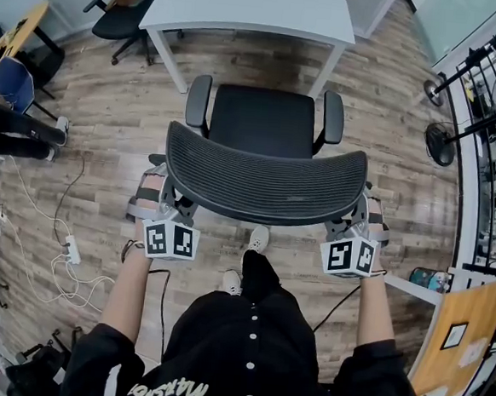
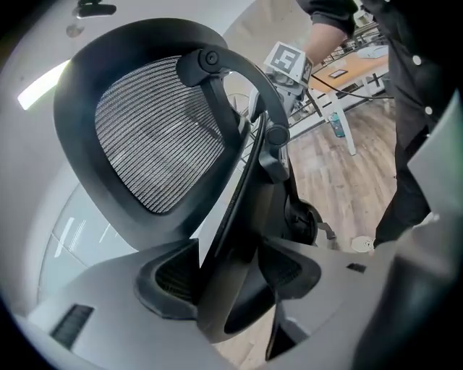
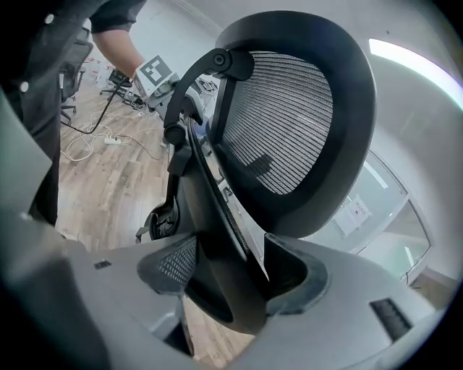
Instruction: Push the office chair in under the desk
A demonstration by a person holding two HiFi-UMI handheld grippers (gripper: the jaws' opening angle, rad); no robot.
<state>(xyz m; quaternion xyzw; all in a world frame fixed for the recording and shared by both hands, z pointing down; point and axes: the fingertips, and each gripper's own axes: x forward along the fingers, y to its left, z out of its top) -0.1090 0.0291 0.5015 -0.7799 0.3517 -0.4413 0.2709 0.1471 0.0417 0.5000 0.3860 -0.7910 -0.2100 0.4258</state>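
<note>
The black mesh office chair [image 1: 265,181] stands in front of me, its seat [image 1: 262,121] facing the white desk [image 1: 250,5], whose front edge lies just beyond the seat. My left gripper [image 1: 174,206] is at the backrest's left lower edge and my right gripper [image 1: 354,220] at its right lower edge. In the left gripper view the black backrest frame bar [image 2: 239,217] runs between the jaws of the left gripper [image 2: 231,271], and the pads press on it. In the right gripper view the frame bar [image 3: 210,209] likewise fills the jaws of the right gripper [image 3: 224,271].
A second black chair [image 1: 126,8] stands at the desk's far left, a blue chair [image 1: 13,85] at the left edge. A power strip and cables [image 1: 68,251] lie on the wood floor at left. A fan [image 1: 440,144], racks [image 1: 495,101] and an orange-topped table [image 1: 459,333] line the right.
</note>
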